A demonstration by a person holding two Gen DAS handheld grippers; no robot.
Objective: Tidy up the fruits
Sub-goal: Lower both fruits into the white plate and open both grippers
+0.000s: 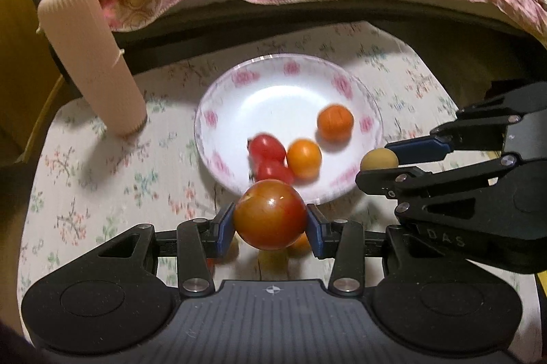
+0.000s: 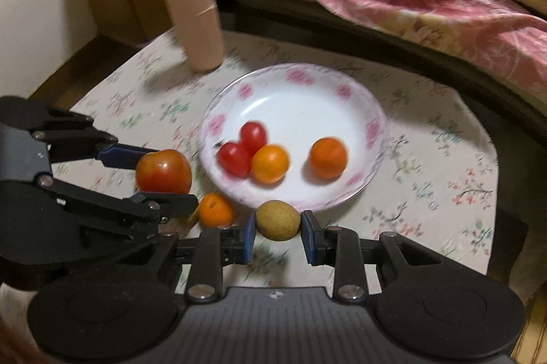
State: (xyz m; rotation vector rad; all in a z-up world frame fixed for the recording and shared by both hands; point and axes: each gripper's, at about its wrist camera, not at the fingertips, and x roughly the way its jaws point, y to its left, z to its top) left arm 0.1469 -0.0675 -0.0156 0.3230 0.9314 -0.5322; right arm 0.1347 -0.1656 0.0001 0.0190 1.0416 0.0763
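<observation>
Between the left gripper's pads sits a large tomato; the right gripper clamps a small yellowish fruit. Ahead of both fingertips lies the floral plate: carry over its rim, lower, release gently.

Raised letters "DAS" on the black body of the right gripper, seen from the left wrist view. A small compass-like cross emblem at the centre top of the ribbed grey plate behind the fingers, and the same emblem on the matching plate in the right wrist view. No other legible text, number or label.
</observation>
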